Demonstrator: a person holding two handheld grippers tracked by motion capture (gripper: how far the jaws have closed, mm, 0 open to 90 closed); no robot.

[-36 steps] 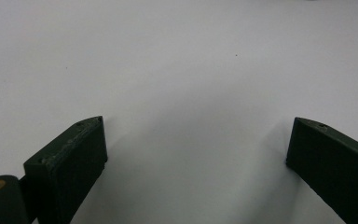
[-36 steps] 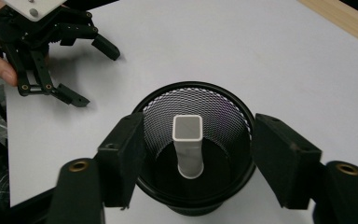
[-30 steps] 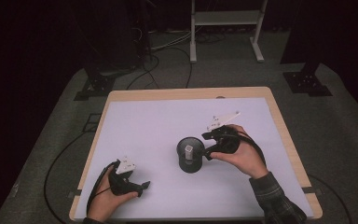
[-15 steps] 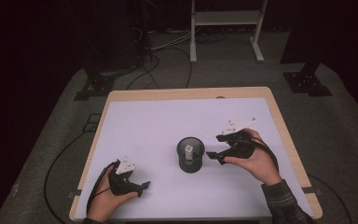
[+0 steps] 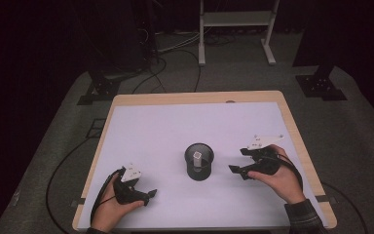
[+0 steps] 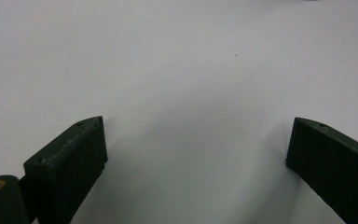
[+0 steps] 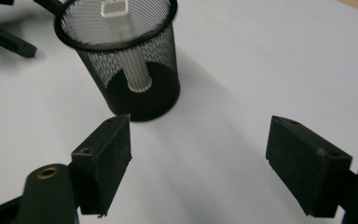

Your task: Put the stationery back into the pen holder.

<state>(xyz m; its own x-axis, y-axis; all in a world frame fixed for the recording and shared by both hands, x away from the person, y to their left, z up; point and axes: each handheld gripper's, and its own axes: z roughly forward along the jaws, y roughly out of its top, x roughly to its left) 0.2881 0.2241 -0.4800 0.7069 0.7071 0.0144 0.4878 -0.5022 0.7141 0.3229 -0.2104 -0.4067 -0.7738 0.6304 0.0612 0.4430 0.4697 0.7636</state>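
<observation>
Near the middle of the worktop (image 5: 165, 122), a little toward your edge, stands the black mesh cup (image 5: 198, 162), upright, with a white stick (image 5: 197, 156) leaning inside it. In the right gripper view the cup (image 7: 129, 70) sits just beyond the left jaw, and the stick (image 7: 128, 46) runs from the rim down to the cup's floor, its squared top poking up at the mouth.

Your right hand-held gripper (image 5: 238, 161) lies to the right of the cup, near it but apart, with its jaws pointing toward the cup. Its jaws have just been opening and now stand wide — nothing is between them but bare white worktop (image 7: 261, 56). The grey three-cornered plate on top of it faces up, and your right hand (image 5: 280, 178) wraps the body from the side of your edge; a plaid cuff shows at the wrist.

Your left hand-held gripper (image 5: 151, 195) rests low by the near left corner of the worktop, well apart from the cup, its jaws pointing right along your edge. In the left gripper view the two black jaws are spread wide with plain white surface (image 6: 186, 70) between them — open and holding nothing. Your left hand (image 5: 114, 204) grips it from below, and the cable loops off the worktop's left side.

Beyond the far edge, on the grey floor, run dark cables (image 5: 175, 58) and the legs of a white stand (image 5: 236, 29).
</observation>
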